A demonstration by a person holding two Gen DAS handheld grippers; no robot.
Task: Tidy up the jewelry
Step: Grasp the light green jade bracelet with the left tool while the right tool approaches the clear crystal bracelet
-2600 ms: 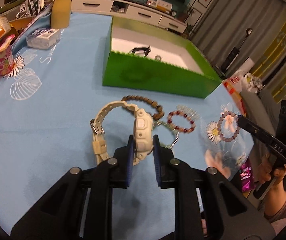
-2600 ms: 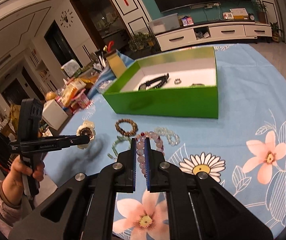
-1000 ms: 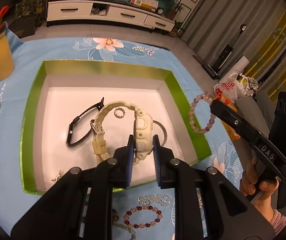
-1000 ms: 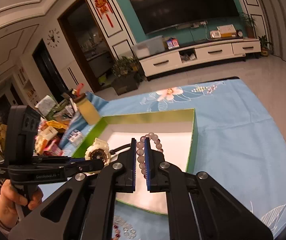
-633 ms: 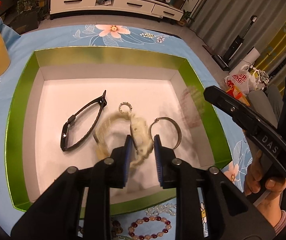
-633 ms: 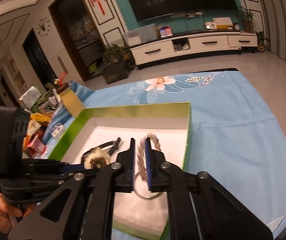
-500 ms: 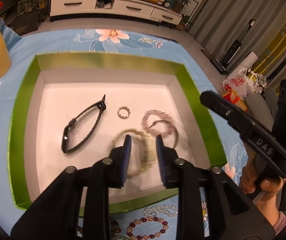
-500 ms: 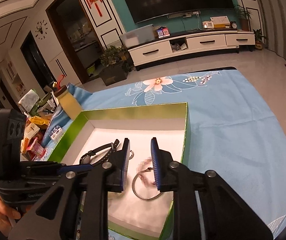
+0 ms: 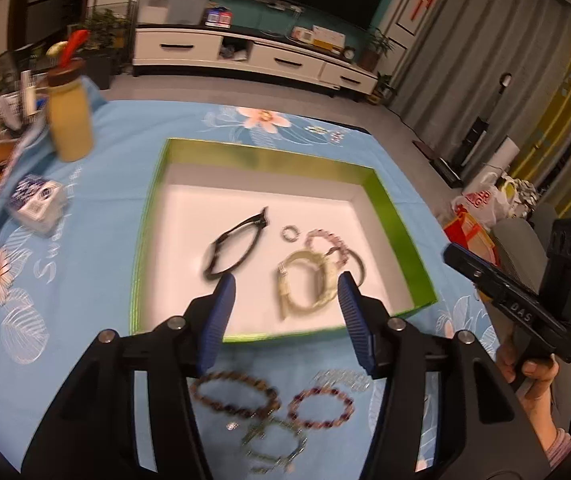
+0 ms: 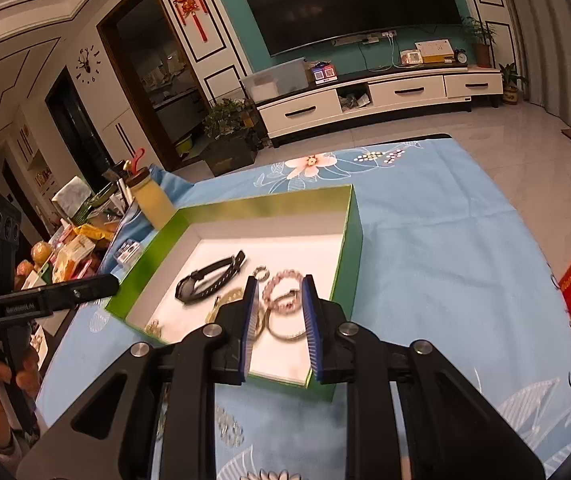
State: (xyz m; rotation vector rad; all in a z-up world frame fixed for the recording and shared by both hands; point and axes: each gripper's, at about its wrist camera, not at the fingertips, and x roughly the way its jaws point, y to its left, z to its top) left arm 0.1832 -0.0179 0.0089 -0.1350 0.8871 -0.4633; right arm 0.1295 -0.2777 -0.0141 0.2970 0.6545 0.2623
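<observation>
Living room, evening light; table under a blue floral cloth (image 9: 97, 216), carrying the lot.

Box (image 9: 153, 208), green, white floor, sitting open mid-table. Lying inside: black strap (image 9: 231, 250), small ring (image 9: 288, 233), cream watch (image 9: 305, 284), pink bead bracelet (image 9: 325, 240) overlapping a metal bangle (image 10: 285, 326).

Still waiting on the cloth in front of the box: brown bead bracelet (image 9: 234, 394), dark red bracelet (image 9: 320, 402), clear bead strand (image 9: 343, 378), green piece (image 9: 273, 446).

Left gripper (image 9: 283, 308): jaws just opening, standing wide apart, holding nothing.

Right gripper (image 10: 278, 320): jaws parted, nothing between the pads.

Risks, as judged: loose pieces are crowding and touching, so one closing bite may be catching two; beads are rolling easily off the pads; the fingers may be nudging the box wall and shifting it.
</observation>
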